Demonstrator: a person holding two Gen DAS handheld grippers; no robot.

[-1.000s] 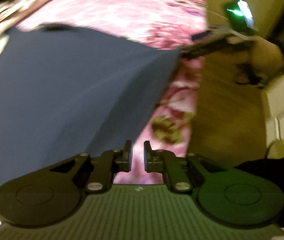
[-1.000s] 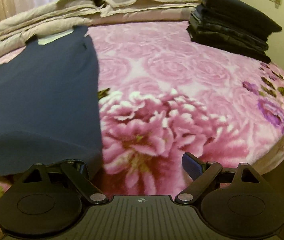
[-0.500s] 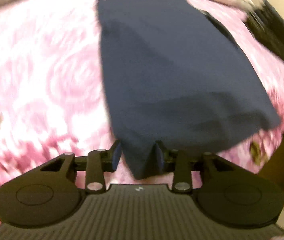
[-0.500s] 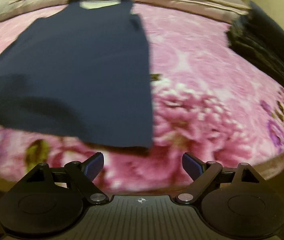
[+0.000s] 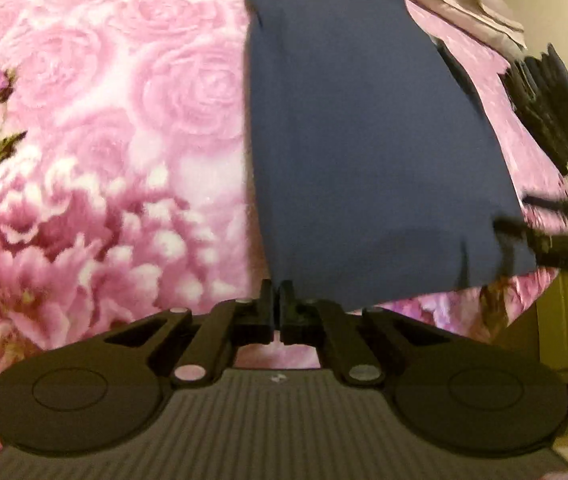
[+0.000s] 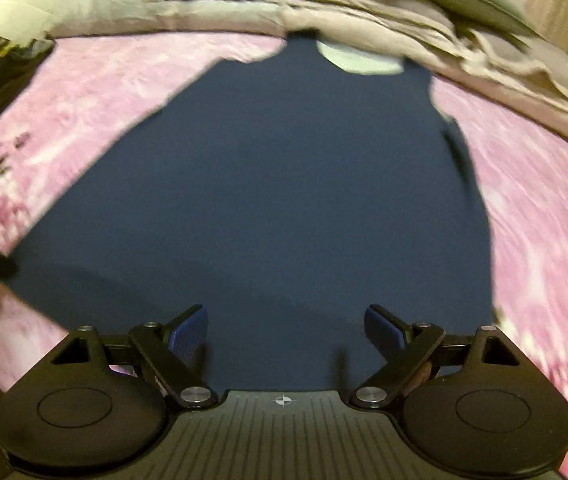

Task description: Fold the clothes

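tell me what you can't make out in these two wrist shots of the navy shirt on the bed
- Left wrist view: whether the left gripper pinches the navy shirt hem; the closed fingers cover the contact.
- Left wrist view: the right gripper at the shirt's corner is a dark motion smear.
- Right wrist view: the shirt's near hem is hidden behind the gripper body; the right gripper stands open.
- Left wrist view: the dark folded stack is too blurred to count.

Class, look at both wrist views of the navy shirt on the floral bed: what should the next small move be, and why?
Probably: close the right gripper on the hem of the navy shirt. Its jaws are open over the near edge with nothing held, while the left gripper is already shut on the hem's other corner. The shirt lies flat on the floral blanket, so a two-corner hold would allow lifting the hem for a fold.
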